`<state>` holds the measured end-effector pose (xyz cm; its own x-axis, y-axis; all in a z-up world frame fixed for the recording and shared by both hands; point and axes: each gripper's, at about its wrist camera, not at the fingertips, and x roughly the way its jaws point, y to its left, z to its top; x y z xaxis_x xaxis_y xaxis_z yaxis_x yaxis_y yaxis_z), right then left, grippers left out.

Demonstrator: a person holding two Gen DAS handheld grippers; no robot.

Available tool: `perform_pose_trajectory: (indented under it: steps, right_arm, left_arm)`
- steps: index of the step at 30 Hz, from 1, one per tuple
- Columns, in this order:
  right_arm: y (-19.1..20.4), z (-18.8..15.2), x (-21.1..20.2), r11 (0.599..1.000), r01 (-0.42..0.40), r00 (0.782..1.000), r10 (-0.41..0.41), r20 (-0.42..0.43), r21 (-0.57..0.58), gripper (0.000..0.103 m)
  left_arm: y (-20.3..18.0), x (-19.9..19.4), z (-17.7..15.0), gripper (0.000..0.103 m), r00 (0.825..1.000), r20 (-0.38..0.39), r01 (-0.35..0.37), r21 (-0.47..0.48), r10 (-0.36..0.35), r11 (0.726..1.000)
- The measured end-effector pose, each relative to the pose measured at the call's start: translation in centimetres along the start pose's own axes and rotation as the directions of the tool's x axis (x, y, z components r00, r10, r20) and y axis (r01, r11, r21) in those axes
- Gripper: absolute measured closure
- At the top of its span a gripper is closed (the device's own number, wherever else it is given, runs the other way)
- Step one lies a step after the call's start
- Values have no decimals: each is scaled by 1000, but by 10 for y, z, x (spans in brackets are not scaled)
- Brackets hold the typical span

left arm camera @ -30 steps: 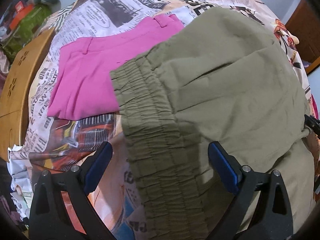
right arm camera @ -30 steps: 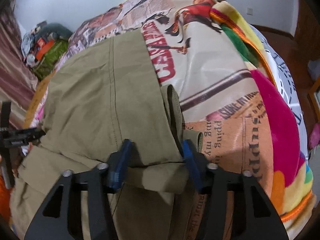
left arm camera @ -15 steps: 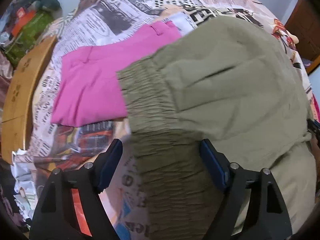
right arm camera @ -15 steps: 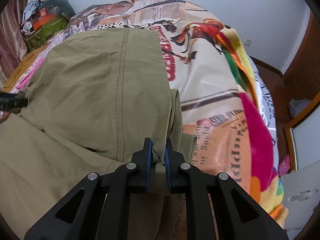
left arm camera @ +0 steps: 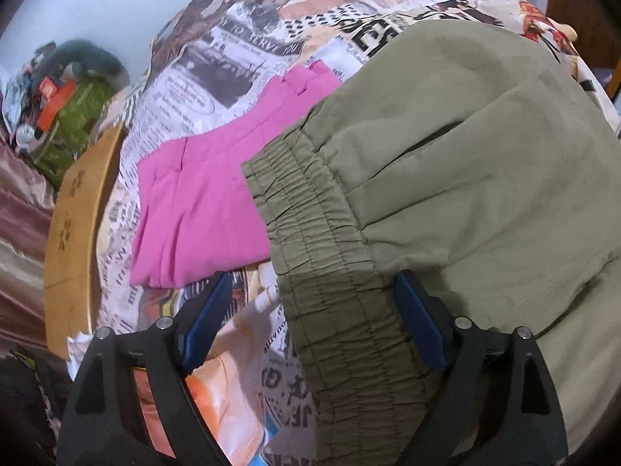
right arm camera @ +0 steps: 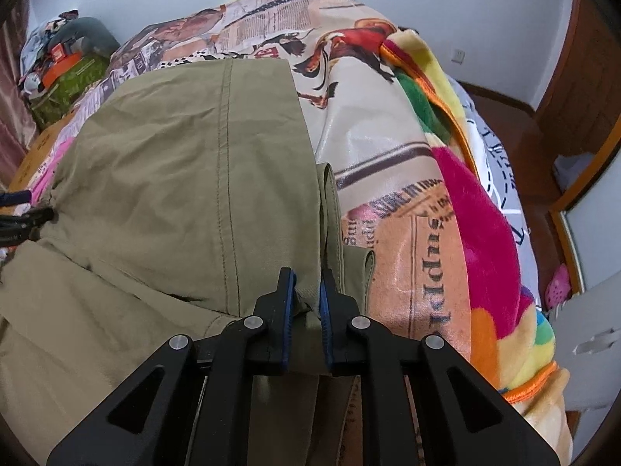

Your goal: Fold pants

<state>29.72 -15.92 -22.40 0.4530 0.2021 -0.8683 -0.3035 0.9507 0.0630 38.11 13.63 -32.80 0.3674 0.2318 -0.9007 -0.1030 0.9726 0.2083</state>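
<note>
Bed (right arm camera: 372, 147) with newspaper-print cover against a pale wall (right arm camera: 427, 7). Wooden door (right arm camera: 590, 77) and dark floor (right arm camera: 516, 124) right of the bed; wooden board (left arm camera: 73, 233) at its left.

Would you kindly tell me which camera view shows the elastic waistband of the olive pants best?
The left wrist view: the gathered elastic waistband runs down its middle between the opening left gripper pads, untouched. The right wrist view shows only smooth olive pants fabric, pinched by the right gripper; no waistband appears.
</note>
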Motion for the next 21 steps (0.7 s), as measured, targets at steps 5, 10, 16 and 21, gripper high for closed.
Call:
perform_pose_trajectory:
  steps: [5, 10, 16, 21]
  right_arm:
    - [4, 3, -12, 1000, 16, 1000, -16, -7, -21, 88]
    - [1, 11, -40, 1000, 11, 999, -10, 31, -27, 75]
    - [1, 35, -78, 1000, -6, 987, 10, 162, -24, 51]
    - [9, 63, -87, 999, -30, 973, 39, 229, -40, 42]
  left_arm:
    - [-1, -14, 1, 17, 1000, 1, -8, -8, 8, 1000]
    - [10, -47, 0, 17, 998, 65, 14, -20, -13, 1000]
    - [45, -75, 14, 16, 989, 120, 104, -135, -88, 985]
    - [66, -77, 31, 11, 986, 156, 83, -202, -52, 976]
